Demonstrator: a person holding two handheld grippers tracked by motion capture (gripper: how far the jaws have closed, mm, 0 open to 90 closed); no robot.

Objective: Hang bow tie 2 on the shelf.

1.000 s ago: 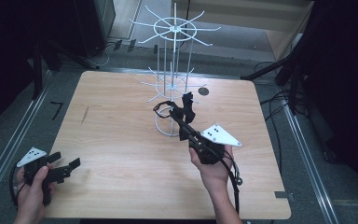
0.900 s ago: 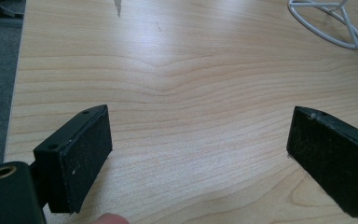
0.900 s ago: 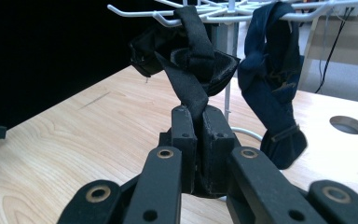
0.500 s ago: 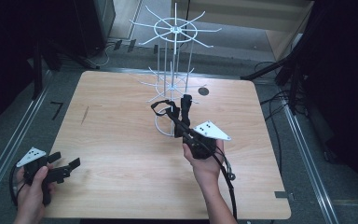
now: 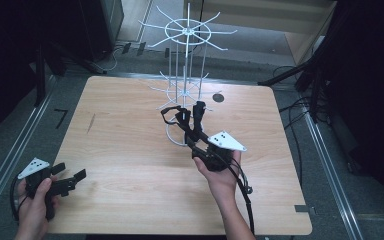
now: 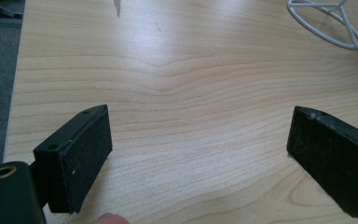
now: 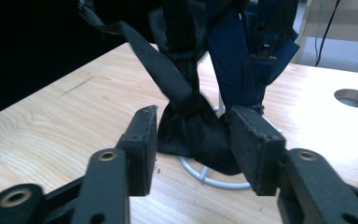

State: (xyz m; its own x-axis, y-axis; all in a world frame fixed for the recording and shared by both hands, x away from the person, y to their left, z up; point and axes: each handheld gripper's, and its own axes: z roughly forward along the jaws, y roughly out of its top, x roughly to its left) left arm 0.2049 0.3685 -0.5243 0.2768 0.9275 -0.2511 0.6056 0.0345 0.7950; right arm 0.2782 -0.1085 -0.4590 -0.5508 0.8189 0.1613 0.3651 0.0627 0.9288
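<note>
A white wire rack (image 5: 185,70) stands at the far middle of the wooden table (image 5: 130,150), its ring base (image 7: 205,175) on the wood. Black fabric straps (image 5: 198,110) hang from its lower hooks, with a dark blue piece (image 7: 233,60) behind them. My right gripper (image 5: 190,129) reaches up to them from the near right. Its jaws have just been opening and now stand open, with the knotted black fabric (image 7: 186,126) between the pads (image 7: 144,140). My left gripper (image 5: 71,171) rests at the near left corner, wide open over bare wood (image 6: 200,116).
A round hole (image 5: 218,97) is set in the table behind the rack. The rack's upper arms (image 5: 215,42) spread wide above the work area. The right gripper's cable (image 5: 245,195) trails along the forearm. Dark floor and cables surround the table.
The right hand has shifted slightly left and lower at the rack's foot. Its jaws, shut on the black fabric before, have spread apart. The left hand has stayed still.
</note>
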